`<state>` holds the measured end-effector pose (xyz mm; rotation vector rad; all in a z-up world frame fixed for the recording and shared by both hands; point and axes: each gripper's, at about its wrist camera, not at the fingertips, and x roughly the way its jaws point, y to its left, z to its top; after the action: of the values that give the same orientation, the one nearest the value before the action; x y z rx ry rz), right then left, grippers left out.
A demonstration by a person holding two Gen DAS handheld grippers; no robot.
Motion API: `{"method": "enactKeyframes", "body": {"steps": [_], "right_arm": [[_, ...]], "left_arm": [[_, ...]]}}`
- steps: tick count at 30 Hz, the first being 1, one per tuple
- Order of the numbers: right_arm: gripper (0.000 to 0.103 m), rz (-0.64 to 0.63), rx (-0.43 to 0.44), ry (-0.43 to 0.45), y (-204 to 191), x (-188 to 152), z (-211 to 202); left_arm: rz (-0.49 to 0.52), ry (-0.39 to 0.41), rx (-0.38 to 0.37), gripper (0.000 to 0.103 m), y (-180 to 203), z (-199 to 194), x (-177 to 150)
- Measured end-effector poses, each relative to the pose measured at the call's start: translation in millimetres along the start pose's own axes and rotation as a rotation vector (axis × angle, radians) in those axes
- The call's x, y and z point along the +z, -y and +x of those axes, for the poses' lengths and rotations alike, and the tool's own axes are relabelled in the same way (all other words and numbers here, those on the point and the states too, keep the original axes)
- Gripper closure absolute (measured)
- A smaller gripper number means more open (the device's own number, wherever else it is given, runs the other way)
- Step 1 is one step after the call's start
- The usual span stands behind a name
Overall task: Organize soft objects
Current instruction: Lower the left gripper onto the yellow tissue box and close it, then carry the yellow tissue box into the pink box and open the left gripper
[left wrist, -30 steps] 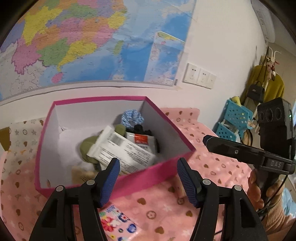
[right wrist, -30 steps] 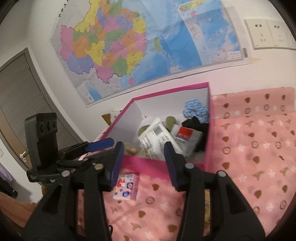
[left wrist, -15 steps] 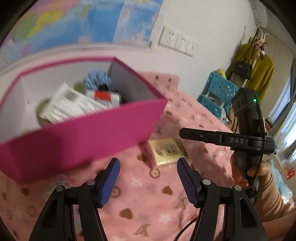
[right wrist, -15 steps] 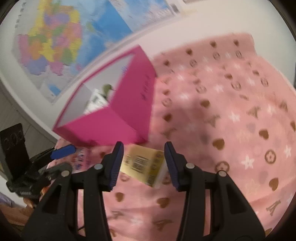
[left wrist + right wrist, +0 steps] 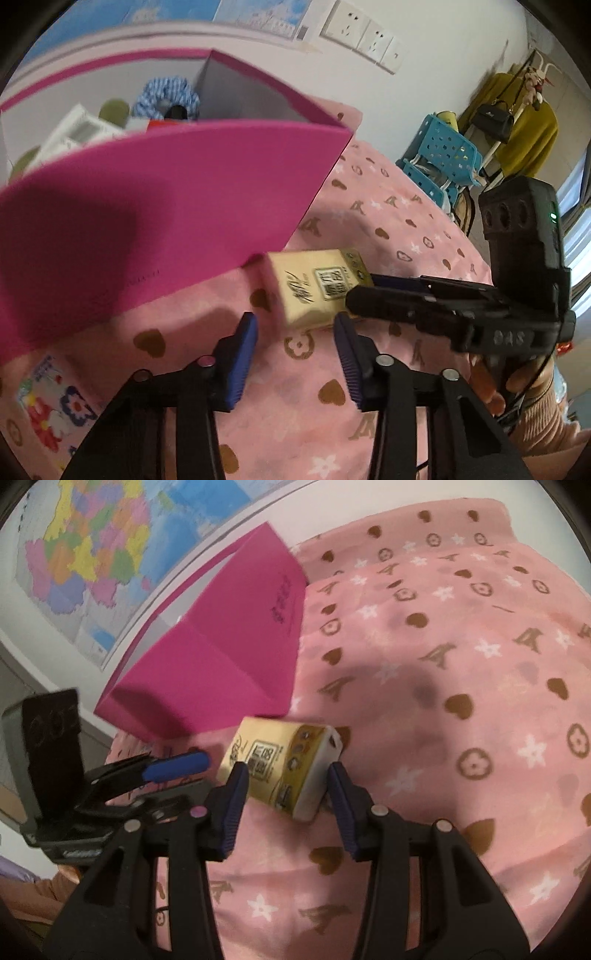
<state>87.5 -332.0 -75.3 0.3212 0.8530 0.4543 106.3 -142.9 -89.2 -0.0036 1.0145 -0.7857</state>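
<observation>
Soft, even indoor light; daylight glows at the window (image 5: 576, 206). The pink box (image 5: 155, 206) smears with motion blur, and fisheye corners go black.

both tools lowered to yellow tissue pack (image 5: 280, 768), left tool (image 5: 295, 343) narrowing

Magenta box (image 5: 155, 206) with white inside, pale yellow tissue pack (image 5: 280, 771) with black print, pink cloth (image 5: 461, 686) patterned with brown hearts, rings and white stars, black hand-held gripper (image 5: 286, 775) with blue pads, multicoloured wall map (image 5: 85, 550), flower-printed packet (image 5: 44, 402)
</observation>
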Motion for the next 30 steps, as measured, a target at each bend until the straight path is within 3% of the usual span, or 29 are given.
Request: {"method": "enactKeyframes", "body": {"steps": [6,9,14,18,21,30], "right_arm": [[0.06,-0.069,0.028,-0.025,-20,-5,7],[0.06,-0.049,0.033,-0.018,-18,-4,7],[0.06,-0.018,0.048,-0.002,-13,-1,10],[0.069,-0.017,0.05,-0.019,-16,-2,16],[0.069,-0.03,0.034,-0.009,-20,-3,13],[0.069,-0.101,0.025,0.036,-43,-3,-10]], "left_arm": [[0.005,-0.013,-0.02,0.063,-4,-8,-13],[0.002,0.005,0.017,0.063,-9,-12,-12],[-0.03,0.018,0.01,0.064,-16,-14,-1],[-0.03,0.018,0.007,0.067,-14,-12,0],[-0.032,0.014,0.0,0.067,-12,-12,0],[-0.022,0.088,-0.023,0.067,-1,-46,1]]}}
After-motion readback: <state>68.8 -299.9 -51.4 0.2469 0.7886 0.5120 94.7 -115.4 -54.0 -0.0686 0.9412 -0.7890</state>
